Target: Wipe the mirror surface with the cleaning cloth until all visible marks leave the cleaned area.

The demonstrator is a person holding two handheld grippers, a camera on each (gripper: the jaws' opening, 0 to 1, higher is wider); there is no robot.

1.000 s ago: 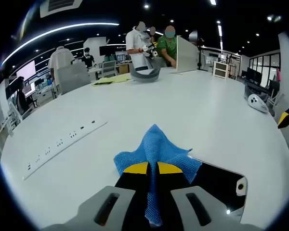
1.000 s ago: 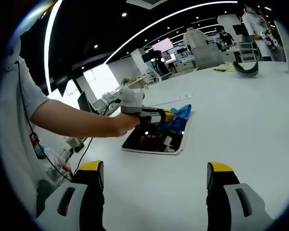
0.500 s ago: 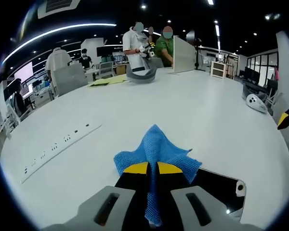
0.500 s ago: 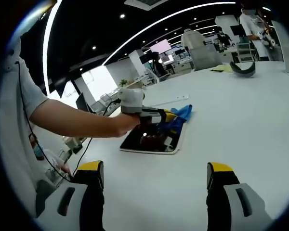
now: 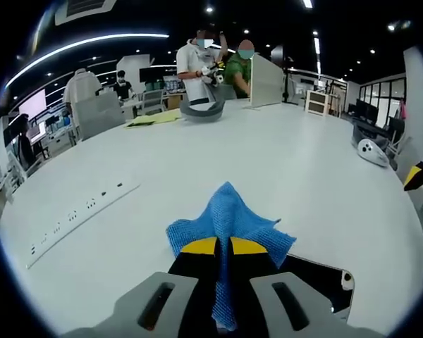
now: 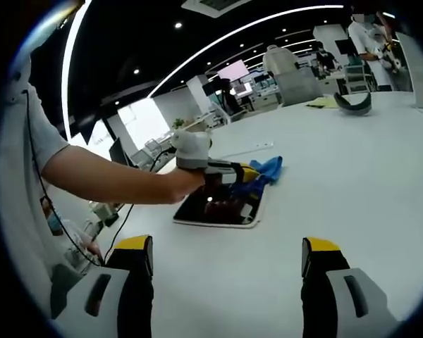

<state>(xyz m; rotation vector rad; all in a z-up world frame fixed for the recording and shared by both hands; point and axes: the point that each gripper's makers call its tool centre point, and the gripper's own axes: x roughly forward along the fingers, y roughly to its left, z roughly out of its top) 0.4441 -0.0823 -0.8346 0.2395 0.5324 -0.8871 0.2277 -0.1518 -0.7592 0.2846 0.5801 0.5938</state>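
— Blue microfibre is the first thing in the left gripper view: the cloth (image 5: 225, 218) is pinched between the yellow-tipped jaws of the left gripper (image 5: 223, 248), its free end fanned out onto the white table (image 5: 282, 162). What lies under it?

— The mirror (image 5: 317, 278), a dark glossy slab with a pale rim, lying flat on the table below and to the right of the jaws. The cloth's bunched end sits at the mirror's far edge, partly off the glass.

— So which step is that?

— Wiping, by the look of it, at the end of a stroke. The next pass probably calls for drawing the cloth back across the dark surface with steady downward pressure. Whether marks remain cannot be told.

— And the right gripper view?

— The right gripper (image 6: 225, 264) hangs above the table with jaws spread wide, holding nothing, well apart from the mirror (image 6: 215, 211). The person's forearm (image 6: 106, 176) reaches in from the left, nearly level, hand wrapped around the left gripper (image 6: 233, 172), which angles low over the mirror with the cloth (image 6: 266, 169) trailing past its far end.
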